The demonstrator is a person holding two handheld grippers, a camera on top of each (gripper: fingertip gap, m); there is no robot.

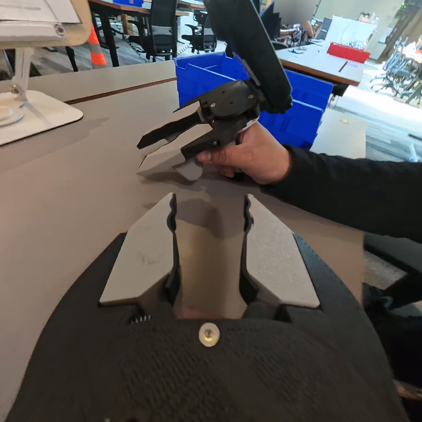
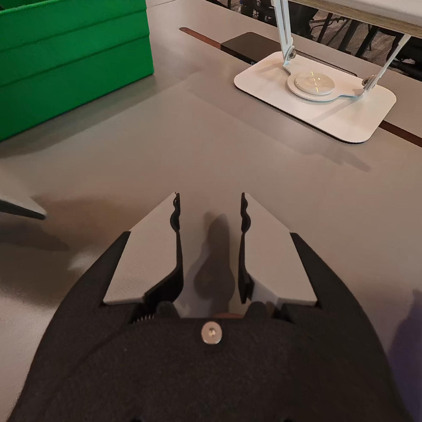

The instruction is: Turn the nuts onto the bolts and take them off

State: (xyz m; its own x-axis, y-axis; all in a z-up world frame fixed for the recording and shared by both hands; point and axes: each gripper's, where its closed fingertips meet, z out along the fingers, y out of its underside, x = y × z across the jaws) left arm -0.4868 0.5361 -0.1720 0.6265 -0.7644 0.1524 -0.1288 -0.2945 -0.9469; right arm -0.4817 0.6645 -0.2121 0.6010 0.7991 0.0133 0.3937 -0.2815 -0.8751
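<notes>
No nuts or bolts show in either view. My left gripper is open and empty, low over the grey table. My right gripper is open and empty over the same table. The right gripper also shows in the left wrist view, held by a hand just ahead of the left one, its jaws apart with nothing between them. A fingertip of the left gripper pokes in at the left edge of the right wrist view.
A blue bin stands at the table's far right. A green bin stands at the far left in the right wrist view. A white stand with a flat base sits ahead, also in the left wrist view. Office chairs and desks lie beyond. From the right gripper's tips to the flat base is close to 25 cm. Look for it in the left wrist view too.
</notes>
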